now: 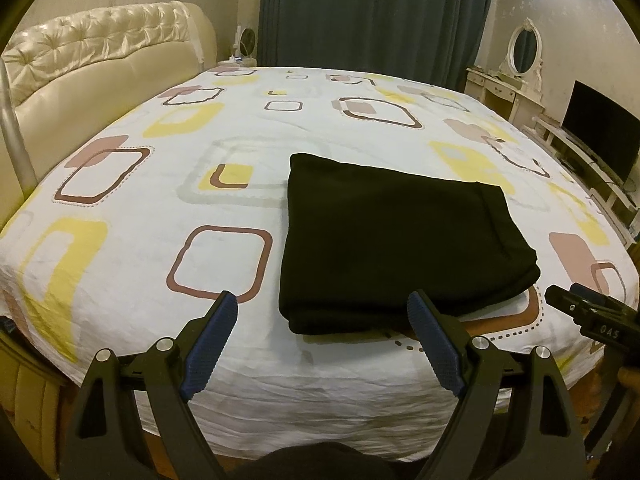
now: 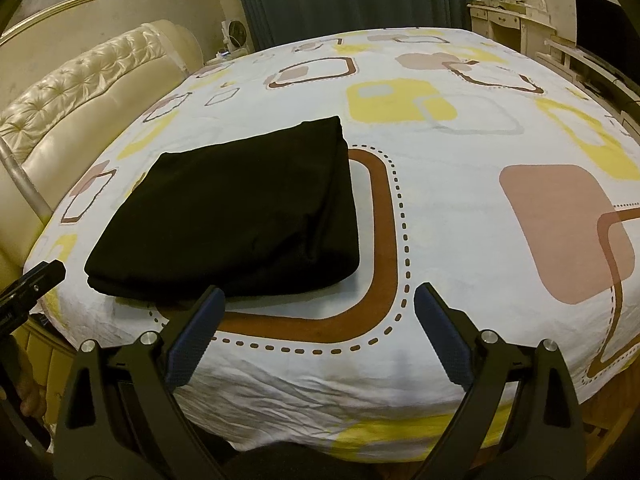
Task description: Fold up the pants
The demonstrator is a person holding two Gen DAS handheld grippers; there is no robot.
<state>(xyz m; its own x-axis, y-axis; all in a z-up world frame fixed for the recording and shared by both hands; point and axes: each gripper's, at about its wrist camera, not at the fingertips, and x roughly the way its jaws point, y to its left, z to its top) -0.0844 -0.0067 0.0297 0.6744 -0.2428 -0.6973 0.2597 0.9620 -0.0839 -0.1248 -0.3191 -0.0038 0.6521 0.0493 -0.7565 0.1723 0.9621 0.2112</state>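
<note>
Black pants (image 1: pixel 396 240) lie folded into a thick rectangle near the front edge of the bed, also seen at the left in the right wrist view as the pants (image 2: pixel 236 216). My left gripper (image 1: pixel 322 304) hangs open just short of the pile's near edge, nothing between its blue pads. My right gripper (image 2: pixel 318 298) is open too, to the right of the pile, above the bedsheet's brown loop pattern. Its tip shows at the right edge of the left wrist view as the right gripper (image 1: pixel 568 304). Neither gripper touches the cloth.
The bed (image 1: pixel 160 208) carries a white sheet with yellow, pink and brown squares. A cream tufted headboard (image 1: pixel 96 56) is at the left. Dark curtains (image 1: pixel 372 12), a dressing table with mirror (image 1: pixel 520 64) and a TV (image 1: pixel 600 132) stand behind and right.
</note>
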